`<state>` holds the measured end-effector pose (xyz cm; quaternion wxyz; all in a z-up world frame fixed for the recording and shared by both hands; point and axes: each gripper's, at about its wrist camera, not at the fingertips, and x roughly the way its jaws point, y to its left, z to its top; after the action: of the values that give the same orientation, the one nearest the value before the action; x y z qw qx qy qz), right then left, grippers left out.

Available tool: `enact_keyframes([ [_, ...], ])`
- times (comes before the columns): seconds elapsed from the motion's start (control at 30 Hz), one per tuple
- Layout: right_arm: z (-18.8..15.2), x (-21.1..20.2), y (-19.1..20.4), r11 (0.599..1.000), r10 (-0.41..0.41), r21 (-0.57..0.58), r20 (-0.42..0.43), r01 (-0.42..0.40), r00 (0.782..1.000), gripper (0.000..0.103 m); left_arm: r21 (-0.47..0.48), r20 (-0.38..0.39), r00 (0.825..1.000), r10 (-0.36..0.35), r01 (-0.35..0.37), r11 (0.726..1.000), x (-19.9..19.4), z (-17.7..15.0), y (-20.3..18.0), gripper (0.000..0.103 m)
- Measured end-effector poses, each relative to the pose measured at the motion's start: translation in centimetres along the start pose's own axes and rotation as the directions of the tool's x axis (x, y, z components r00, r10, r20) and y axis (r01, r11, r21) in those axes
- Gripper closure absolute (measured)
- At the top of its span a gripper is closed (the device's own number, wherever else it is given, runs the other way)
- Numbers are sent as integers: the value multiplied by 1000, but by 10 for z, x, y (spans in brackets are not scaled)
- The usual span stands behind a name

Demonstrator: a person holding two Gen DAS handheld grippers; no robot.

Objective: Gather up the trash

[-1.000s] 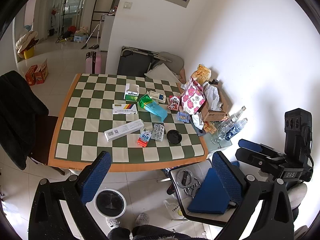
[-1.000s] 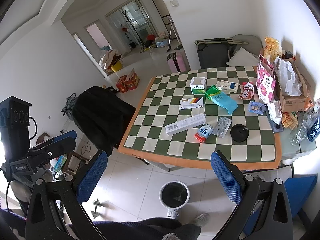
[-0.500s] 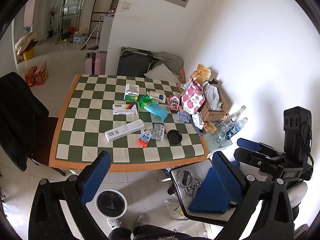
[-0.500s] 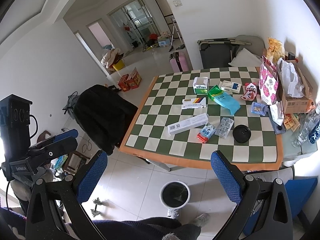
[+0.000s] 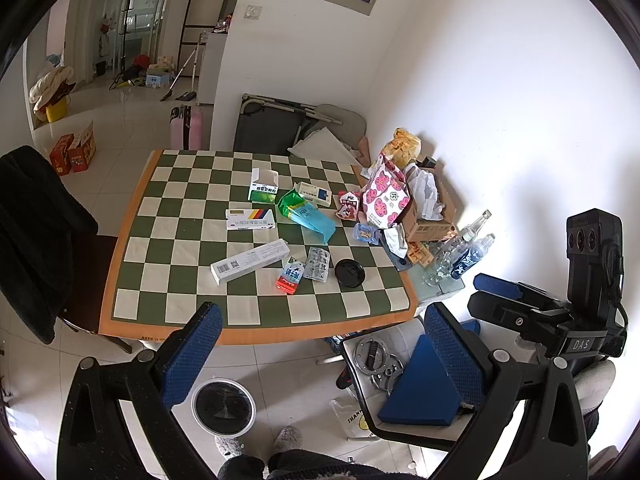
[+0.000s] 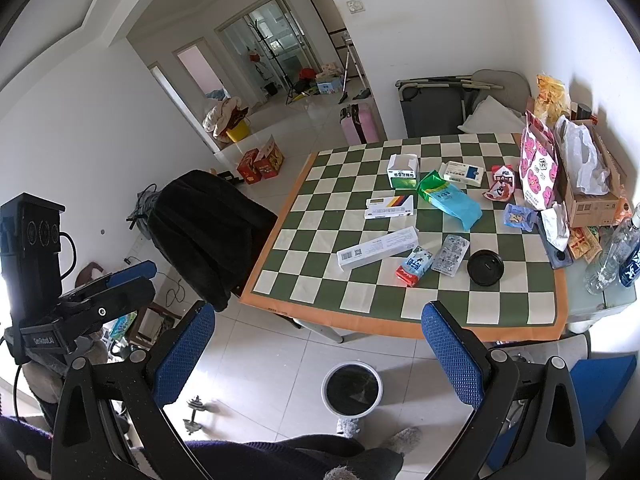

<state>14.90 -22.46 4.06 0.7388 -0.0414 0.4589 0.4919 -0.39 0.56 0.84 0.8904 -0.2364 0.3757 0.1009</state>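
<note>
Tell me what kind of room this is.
Most likely the dining corner of a lived-in home. A table with a checkered cloth holds medicine boxes and wrappers, a small bin stands on the tiled floor beside it, and a pink suitcase and coat rack show toward the hallway beyond.

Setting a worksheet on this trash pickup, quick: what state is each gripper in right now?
Left gripper: open, holding nothing, short of the table.
Right gripper: open, holding nothing, above the floor bin.
</note>
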Motion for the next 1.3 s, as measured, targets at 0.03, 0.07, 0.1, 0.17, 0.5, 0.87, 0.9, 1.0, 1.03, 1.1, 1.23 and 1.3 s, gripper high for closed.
enact_keyframes([
  [0.03,0,-1,-1,1000,0,2,0,0,1000,0,-2,1,1000,0,0,1000,1,-1,0,0],
  [0.07,0,0,0,1000,1,1,0,-1,1000,0,0,1,1000,1,-1,1000,1,0,0,0],
  [0.1,0,-1,-1,1000,0,2,0,0,1000,0,-2,3,1000,3,-3,1000,3,-2,-1,0],
  [0.17,0,-1,-2,1000,1,3,0,-1,1000,0,-4,2,1000,3,-3,1000,3,-2,-1,0],
  [0.5,0,-1,-2,1000,1,3,0,-1,1000,0,-1,3,1000,1,-1,1000,1,-1,-1,0],
  [0.87,-1,-2,-3,1000,2,1,1,-2,1000,0,-5,4,1000,4,-4,1000,-1,-1,-3,0],
  [0.9,0,-2,-2,1000,2,0,1,-2,1000,0,-5,4,1000,3,-3,1000,-2,-1,-3,0],
  [1.0,3,0,2,1000,1,-1,0,-1,1000,0,-6,3,1000,1,-1,1000,-4,2,-2,0],
  [1.03,2,-1,1,1000,1,-1,0,-1,1000,0,-6,3,1000,2,-2,1000,-4,3,-1,0],
  [1.1,2,-1,1,1000,3,-3,0,-3,1000,0,-2,6,1000,5,-5,1000,1,-2,-4,0],
  [1.23,2,-1,2,1000,3,-2,0,-3,1000,0,-1,4,1000,3,-3,1000,-1,0,-4,0],
  [1.3,4,1,4,1000,3,0,0,-3,1000,0,-1,4,1000,2,-2,1000,-2,-1,-4,0],
])
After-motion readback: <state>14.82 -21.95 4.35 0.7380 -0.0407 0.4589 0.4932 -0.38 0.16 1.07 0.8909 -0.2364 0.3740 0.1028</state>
